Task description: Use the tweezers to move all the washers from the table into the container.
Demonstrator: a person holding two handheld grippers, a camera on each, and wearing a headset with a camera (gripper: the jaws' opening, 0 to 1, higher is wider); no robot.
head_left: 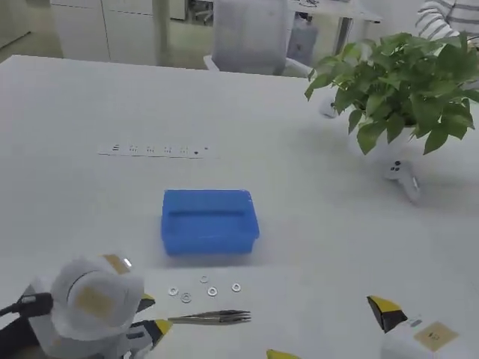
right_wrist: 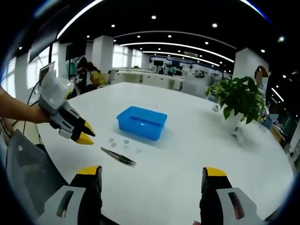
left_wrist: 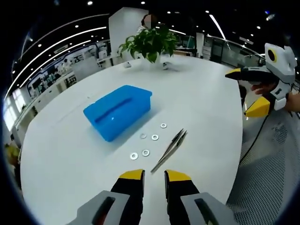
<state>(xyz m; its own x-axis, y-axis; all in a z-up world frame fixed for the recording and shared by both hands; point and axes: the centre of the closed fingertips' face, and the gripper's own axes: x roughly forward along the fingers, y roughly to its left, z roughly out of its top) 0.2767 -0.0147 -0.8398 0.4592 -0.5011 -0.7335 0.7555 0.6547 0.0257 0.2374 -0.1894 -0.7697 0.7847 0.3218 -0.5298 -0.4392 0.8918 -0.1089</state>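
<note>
The left tongs (head_left: 153, 314) sit low at the near left edge of the bench (head_left: 75, 97). In the left gripper view their yellow tips (left_wrist: 154, 174) stand close with a narrow gap between them. The near end of the tweezers (left_wrist: 169, 150) lies right at the mouth of that gap. The tweezers lie flat on the bench and do not look clamped.

The right tongs (right_wrist: 152, 171) are spread wide apart and hold nothing. In the head view they (head_left: 333, 331) are at the near right edge, well apart from the washers.

5 washers (head_left: 203, 289) lie loose on the bench in a small cluster. They are between the tweezers (head_left: 213, 318) and the blue container (head_left: 209, 221), just in front of its near wall. The left gripper view shows them (left_wrist: 146, 152) strung between the container (left_wrist: 119, 111) and the tweezers, none touching either.

In the right gripper view the container (right_wrist: 141, 122) stands open beyond the washers (right_wrist: 125, 147). The tweezers (right_wrist: 118, 157) point toward the left tongs (right_wrist: 86, 134).

A potted plant (head_left: 404, 82) stands at the far right of the bench.
</note>
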